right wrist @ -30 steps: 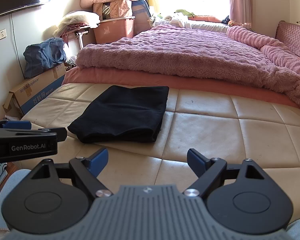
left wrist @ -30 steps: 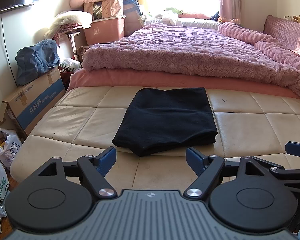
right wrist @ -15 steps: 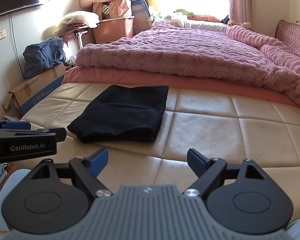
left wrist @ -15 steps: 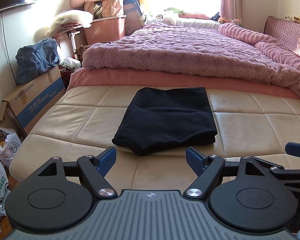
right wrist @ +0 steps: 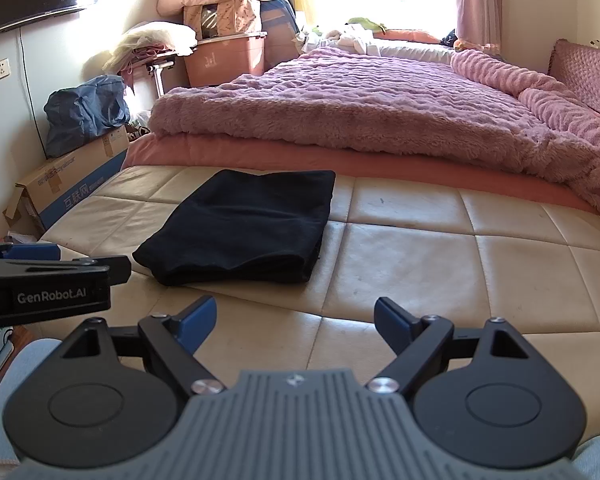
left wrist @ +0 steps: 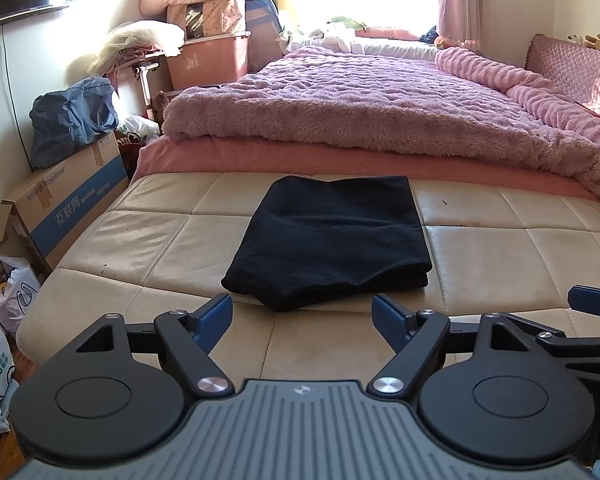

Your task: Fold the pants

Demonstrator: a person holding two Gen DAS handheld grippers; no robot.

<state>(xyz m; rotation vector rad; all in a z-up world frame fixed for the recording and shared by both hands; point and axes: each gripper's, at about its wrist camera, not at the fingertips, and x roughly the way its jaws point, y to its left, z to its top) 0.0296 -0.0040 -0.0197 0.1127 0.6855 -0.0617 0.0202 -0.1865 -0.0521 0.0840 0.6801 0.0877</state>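
Black pants point(left wrist: 328, 240) lie folded into a thick rectangle on the cream quilted bench point(left wrist: 500, 248); they also show in the right wrist view point(right wrist: 240, 228), left of centre. My left gripper point(left wrist: 302, 314) is open and empty, held just in front of the near edge of the pants. My right gripper point(right wrist: 296, 316) is open and empty, near the bench's front edge, to the right of the pants. The left gripper's side point(right wrist: 52, 288) shows at the left of the right wrist view.
A bed with a fluffy pink blanket point(left wrist: 380, 112) lies behind the bench. A cardboard box point(left wrist: 64, 204) with a blue bag point(left wrist: 72, 120) on it stands left, with plastic bags point(left wrist: 4, 304) on the floor and storage boxes point(left wrist: 208, 56) behind.
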